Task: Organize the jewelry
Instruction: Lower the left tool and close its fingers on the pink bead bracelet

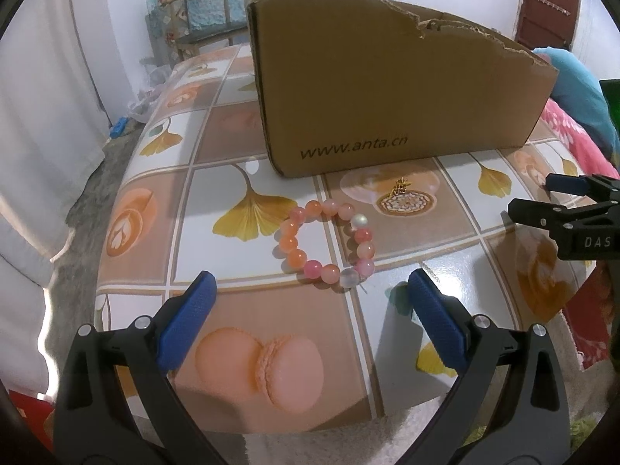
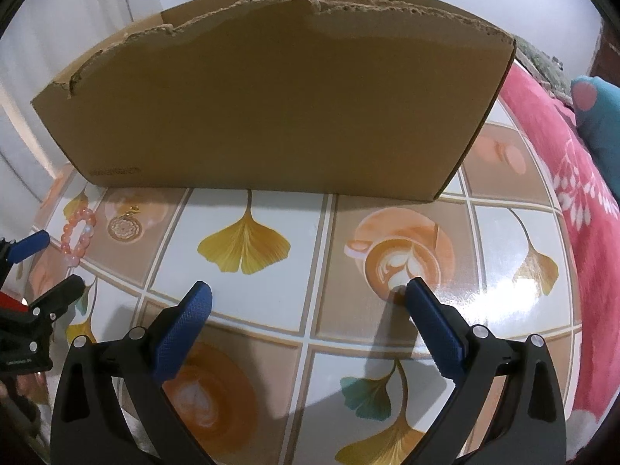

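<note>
While nothing is yet gripped, seen through the left wrist view: left claw (image 1: pixel 310 290) spread wide and empty, blue pads low at 7 and 5 o'clock. Bead bracelet (image 1: pixel 324 245) lying flat on the counter (image 1: pixel 217 178) just past dead centre, right ahead of the gap between the pads. Small gold pendant (image 1: pixel 402 186) a little beyond it toward 1 o'clock, close to the foot of the cardboard box (image 1: pixel 387 89), which fills the upper middle from 11 to 2 o'clock with a torn top edge. Right claw (image 1: pixel 542 197) poking in at 3 o'clock, parted.

Through the right wrist view: right claw (image 2: pixel 308 298) likewise wide apart and holding nothing, over bare patterned counter (image 2: pixel 271 213). Box (image 2: pixel 271 108) broad across 12 o'clock. Bracelet (image 2: pixel 77 234) and pendant (image 2: pixel 130 211) far off at 9 o'clock, left claw (image 2: pixel 37 261) just beside them.

Judged as the approach to a first pick, bracelet likely. Next: lower the left claw, straddle one side of the bead ring, pinch, lift, carry over the torn rim into the box. Risk of round beads rolling out from between the pads.
</note>
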A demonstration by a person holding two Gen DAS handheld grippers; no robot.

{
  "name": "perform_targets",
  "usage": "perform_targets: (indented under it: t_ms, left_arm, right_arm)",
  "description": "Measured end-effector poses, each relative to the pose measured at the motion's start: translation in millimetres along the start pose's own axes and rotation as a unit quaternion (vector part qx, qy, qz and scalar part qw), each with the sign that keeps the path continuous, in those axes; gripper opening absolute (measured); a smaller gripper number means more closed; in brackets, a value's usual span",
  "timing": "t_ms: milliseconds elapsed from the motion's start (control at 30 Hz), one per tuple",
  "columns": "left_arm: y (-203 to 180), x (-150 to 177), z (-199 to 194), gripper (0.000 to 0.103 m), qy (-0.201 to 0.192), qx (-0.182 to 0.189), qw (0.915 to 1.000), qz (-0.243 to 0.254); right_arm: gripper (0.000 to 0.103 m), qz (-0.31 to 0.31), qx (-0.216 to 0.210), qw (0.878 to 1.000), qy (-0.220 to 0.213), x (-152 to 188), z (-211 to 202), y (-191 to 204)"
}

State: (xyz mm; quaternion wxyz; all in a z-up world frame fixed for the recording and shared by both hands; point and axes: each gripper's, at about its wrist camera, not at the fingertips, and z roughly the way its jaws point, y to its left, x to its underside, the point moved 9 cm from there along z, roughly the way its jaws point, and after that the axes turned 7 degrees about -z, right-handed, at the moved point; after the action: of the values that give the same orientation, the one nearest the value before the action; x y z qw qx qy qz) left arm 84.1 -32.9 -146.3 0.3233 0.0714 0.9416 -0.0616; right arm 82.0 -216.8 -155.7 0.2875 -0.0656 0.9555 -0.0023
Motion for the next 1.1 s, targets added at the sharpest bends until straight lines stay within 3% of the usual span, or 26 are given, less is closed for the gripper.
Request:
perform_targets:
  t_ms: [167,400,633,1100]
  left_arm:
    - [6.8,-2.5,-4.7,0.096,-0.011,-0.011,0.9999,-0.005]
    - [16.3,-17.2,-36.6,0.094,-0.071,0.062,0.9930,-0.071]
    - [11.5,-27.9,-32.3,0.066,-0.070,0.072,0.9935,-0.054]
    - [16.4,-24.4,-1.0,0.027,-0.032,0.057,0.9976,-0.021]
  right_arm:
    - [0.096,0.003,-0.012,1.000,-0.007,3.4,-2.0,2.8]
    - [0.096,0.021,-0.094,0.994,-0.055,-14.5,-26.5,21.0]
    - [0.096,0.003,-0.131,0.988,-0.076,-24.8,-29.5,58.2]
    - [0.063,-0.055,-0.111,0.990,-0.060,-39.7,-15.7,94.9]
